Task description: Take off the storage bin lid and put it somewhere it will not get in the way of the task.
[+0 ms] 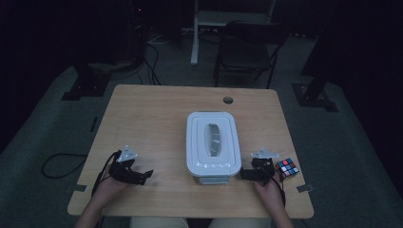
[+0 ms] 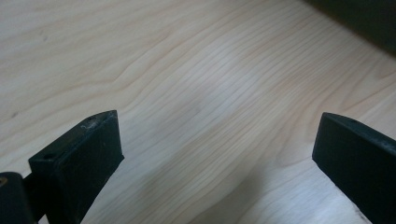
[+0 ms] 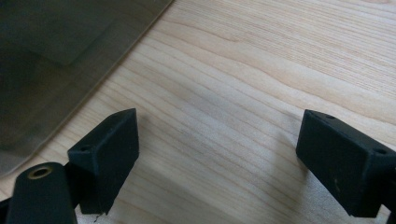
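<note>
Tabletop (image 1: 152, 114): pale wood with a round cable hole (image 1: 228, 100) near its far edge; the high view takes in all of it, while each gripper view sees a close patch of grain.
Tissue box (image 1: 211, 143): white plastic, rounded corners, an oval slot in its lid; it stands right of the tabletop's middle, its long side running away from the person. In the high view it is whole. In the right gripper view a grey, shaded wall of it (image 3: 56, 60) fills the upper left corner.
Rubik's cube (image 1: 286, 168): near the tabletop's right edge, just beside the right hand, seen from the high view.
Left gripper (image 1: 148, 174): low over the near left part of the tabletop, well apart from the tissue box, pointing toward it. In the left gripper view its fingers (image 2: 79, 161) are spread wide, released, with bare wood between them.
Right gripper (image 1: 242, 173): just beside the near right corner of the tissue box. In the right gripper view its fingers (image 3: 109, 149) stand released and wide apart, nothing between them but wood grain.
Floor (image 1: 52, 137): dark grey, with a folding chair (image 1: 249, 45) beyond the tabletop and a cable loop at the left, seen from the high view.
</note>
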`<state>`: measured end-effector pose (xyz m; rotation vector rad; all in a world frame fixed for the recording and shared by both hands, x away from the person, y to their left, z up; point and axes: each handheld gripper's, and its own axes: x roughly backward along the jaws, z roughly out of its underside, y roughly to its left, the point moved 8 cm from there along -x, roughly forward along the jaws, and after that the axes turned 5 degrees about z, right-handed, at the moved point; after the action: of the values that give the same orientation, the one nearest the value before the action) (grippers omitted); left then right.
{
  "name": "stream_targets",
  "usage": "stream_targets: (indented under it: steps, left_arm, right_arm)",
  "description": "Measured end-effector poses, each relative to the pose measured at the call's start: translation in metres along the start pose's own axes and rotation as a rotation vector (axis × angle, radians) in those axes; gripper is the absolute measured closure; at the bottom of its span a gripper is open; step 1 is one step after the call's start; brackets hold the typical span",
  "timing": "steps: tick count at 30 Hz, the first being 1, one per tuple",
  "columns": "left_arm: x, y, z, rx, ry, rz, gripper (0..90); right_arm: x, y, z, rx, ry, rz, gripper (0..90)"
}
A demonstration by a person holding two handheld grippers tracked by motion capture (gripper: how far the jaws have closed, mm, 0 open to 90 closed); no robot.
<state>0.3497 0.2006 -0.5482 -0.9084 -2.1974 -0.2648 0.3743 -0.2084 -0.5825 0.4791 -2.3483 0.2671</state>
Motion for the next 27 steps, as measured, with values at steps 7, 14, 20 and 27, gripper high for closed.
stream_targets:
  steps: [7, 14, 20, 27]
  left_arm:
    - [0.007, -0.013, -0.023, -0.018, -0.032, 0.031, 2.4]
    - [0.015, -0.024, -0.046, -0.037, -0.051, 0.046, 2.5]
    - [0.018, -0.039, -0.065, -0.076, -0.07, 0.07, 2.5]
    - [0.021, -0.059, -0.086, -0.133, -0.108, 0.121, 2.5]
  right_arm:
    - [0.0, 0.0, 0.0, 0.0, 0.0, 0.0, 13.0]
    - [0.0, 0.0, 0.0, 0.001, 0.0, 0.0, 12.9]
    - [0.0, 0.0, 0.0, -0.001, 0.001, 0.0, 13.0]
    - [0.0, 0.0, 0.0, 0.0, 0.0, 0.0, 13.0]
